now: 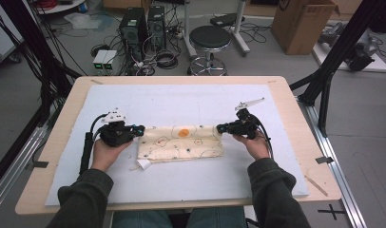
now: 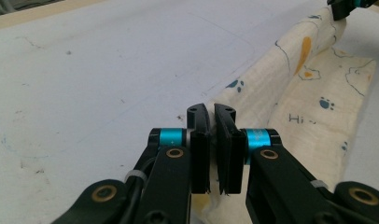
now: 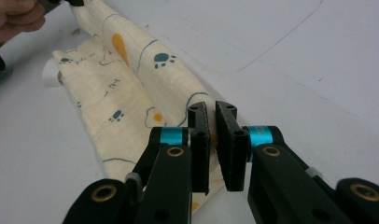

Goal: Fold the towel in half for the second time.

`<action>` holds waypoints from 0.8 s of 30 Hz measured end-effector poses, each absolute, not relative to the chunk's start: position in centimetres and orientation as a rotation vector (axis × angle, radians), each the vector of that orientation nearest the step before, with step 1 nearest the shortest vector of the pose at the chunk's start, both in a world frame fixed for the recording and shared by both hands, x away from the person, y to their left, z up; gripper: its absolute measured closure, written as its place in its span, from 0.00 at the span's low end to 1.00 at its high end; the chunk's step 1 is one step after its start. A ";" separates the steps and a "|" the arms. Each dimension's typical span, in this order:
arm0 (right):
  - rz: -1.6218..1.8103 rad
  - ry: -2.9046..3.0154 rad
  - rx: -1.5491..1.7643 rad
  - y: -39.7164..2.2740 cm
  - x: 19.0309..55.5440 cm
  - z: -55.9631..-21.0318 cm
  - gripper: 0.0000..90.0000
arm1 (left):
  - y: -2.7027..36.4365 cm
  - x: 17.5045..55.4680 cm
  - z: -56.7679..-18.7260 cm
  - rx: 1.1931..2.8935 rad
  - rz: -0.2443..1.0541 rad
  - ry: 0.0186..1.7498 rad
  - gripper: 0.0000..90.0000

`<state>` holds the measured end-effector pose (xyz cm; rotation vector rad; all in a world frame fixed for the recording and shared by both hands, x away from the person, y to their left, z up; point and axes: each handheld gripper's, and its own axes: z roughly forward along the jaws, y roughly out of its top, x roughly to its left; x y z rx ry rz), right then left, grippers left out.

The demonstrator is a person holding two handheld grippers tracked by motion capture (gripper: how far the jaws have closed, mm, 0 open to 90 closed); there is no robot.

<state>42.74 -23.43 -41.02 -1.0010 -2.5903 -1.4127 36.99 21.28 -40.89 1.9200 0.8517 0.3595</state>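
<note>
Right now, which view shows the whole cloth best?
The high view: the cloth lies fully visible, stretched between left gripper and right gripper. Each gripper view shows just a folded stretch running away from its own shut jaws.

Even, soft light; slight blur

Wooden table [image 1: 62, 142] — white mat [image 1: 181, 99], cloth [image 1: 181, 142]

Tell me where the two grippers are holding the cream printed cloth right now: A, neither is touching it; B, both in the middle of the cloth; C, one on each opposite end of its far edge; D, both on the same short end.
C: in the high view the left gripper pinches the cream printed cloth at its left far corner and the right gripper pinches its right far corner, jaws shut on fabric.
</note>
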 end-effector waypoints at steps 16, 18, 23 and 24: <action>-1.428 -2.592 -0.940 -23.6 41.4 -41.3 0.93 | 21.6 35.6 -41.7 1.941 0.354 0.838 0.93; -1.437 -2.597 -0.935 -23.5 41.3 -41.2 0.93 | 21.6 35.4 -41.8 1.943 0.352 0.834 0.93; -1.429 -2.604 -0.915 -23.3 40.7 -41.0 0.93 | 21.9 34.9 -41.9 1.947 0.356 0.820 0.93; -1.438 -2.608 -0.908 -23.3 40.7 -41.0 0.93 | 21.9 34.8 -41.9 1.946 0.357 0.817 0.93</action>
